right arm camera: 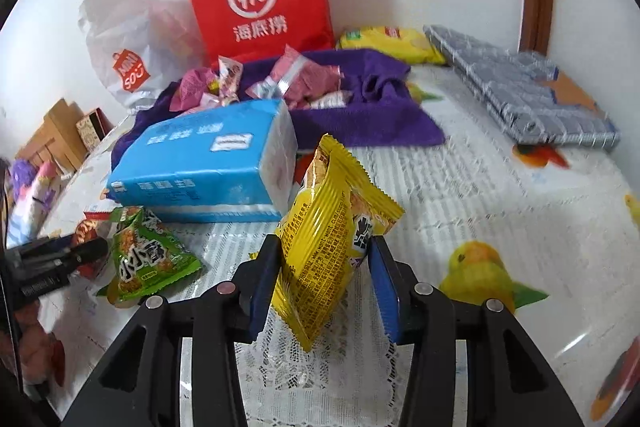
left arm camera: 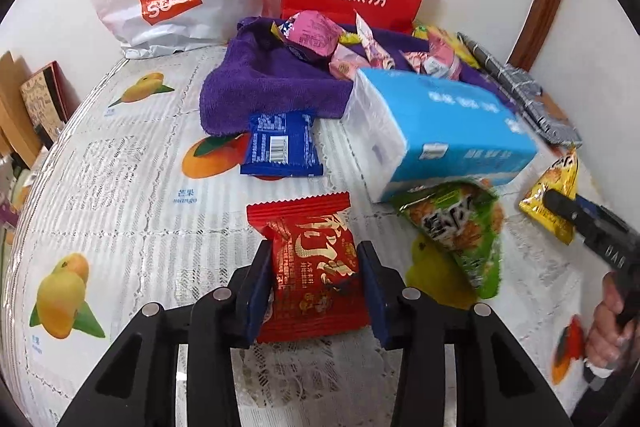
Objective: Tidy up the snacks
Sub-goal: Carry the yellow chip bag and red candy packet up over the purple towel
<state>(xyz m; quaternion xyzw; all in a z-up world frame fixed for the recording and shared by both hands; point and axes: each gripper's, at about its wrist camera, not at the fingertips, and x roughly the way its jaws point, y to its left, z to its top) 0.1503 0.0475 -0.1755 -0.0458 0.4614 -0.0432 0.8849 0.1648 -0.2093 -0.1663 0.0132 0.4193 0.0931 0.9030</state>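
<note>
So we've got the left tool (left arm camera: 314,283) clamped on a red snack packet (left arm camera: 314,275) low over the surface (left arm camera: 132,195), right tool (right arm camera: 324,283) pinching a yellow snack packet (right arm camera: 332,235) near the blue tissue pack (right arm camera: 208,159).

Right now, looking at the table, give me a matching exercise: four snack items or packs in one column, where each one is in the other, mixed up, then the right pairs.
Things:
1. red snack packet
2. yellow snack packet
3. green snack packet
4. blue wrapped bar

Places:
A. lying beside the purple towel's near edge
B. between the left tool's fingers
C. lying loose against the blue tissue pack
D. between the right tool's fingers

Pairs: 1-B, 2-D, 3-C, 4-A
</note>
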